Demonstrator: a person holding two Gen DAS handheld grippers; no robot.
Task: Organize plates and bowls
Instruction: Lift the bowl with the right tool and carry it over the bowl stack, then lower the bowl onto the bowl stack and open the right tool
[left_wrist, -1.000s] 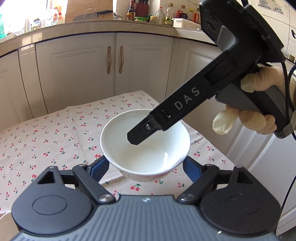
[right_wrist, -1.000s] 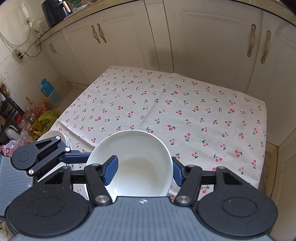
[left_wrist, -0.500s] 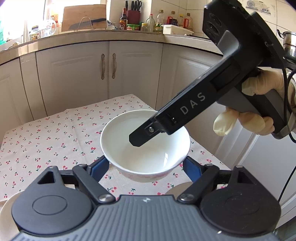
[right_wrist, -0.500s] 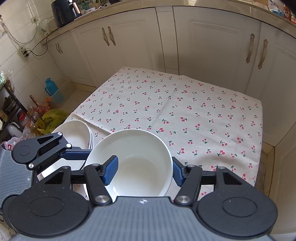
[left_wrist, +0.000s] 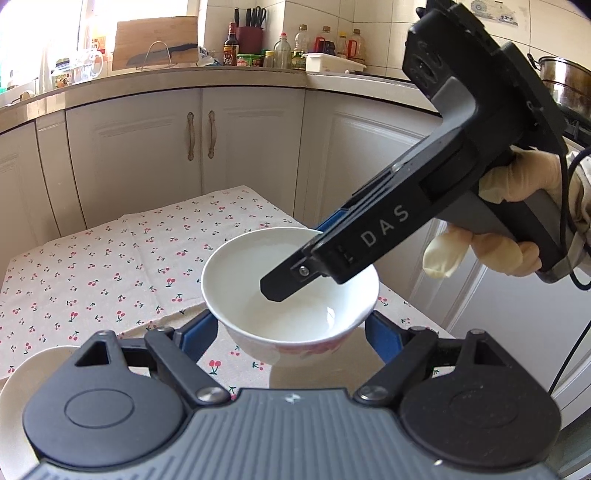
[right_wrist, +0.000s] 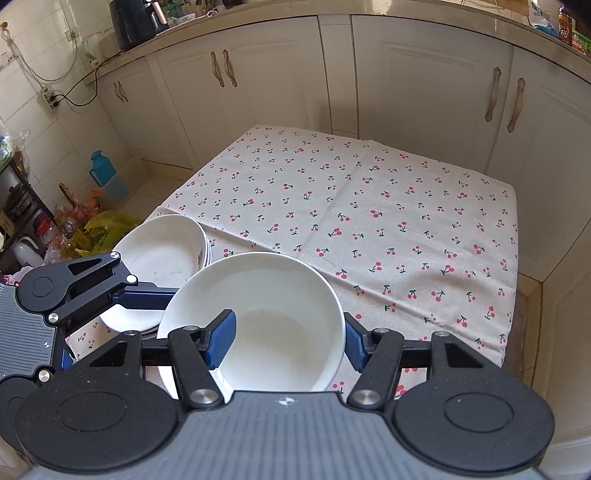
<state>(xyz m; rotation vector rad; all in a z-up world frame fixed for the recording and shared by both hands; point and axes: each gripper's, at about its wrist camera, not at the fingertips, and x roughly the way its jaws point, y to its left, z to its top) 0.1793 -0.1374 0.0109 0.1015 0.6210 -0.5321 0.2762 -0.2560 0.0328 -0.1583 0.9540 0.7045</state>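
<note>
Bowl (left_wrist: 291, 295) now higher over the cloth, rim pinched by both grippers' fingers (right_wrist: 221, 341).

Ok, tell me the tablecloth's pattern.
Small red cherries on a cream tablecloth; clearest in the right wrist view.

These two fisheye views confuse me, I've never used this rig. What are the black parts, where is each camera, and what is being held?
No robot arm here: a person holds a hand-held tool in each hand, each carrying a camera looking along its fingers. The left view shows the left tool gripping a white bowl from outside, while the right tool, held by a gloved hand, reaches in from the right. The right view shows the right tool clamping that bowl's wall, one pad inside. Both hold it above the cherry-print tablecloth. A stack of white dishes sits at the cloth's left edge.
</note>
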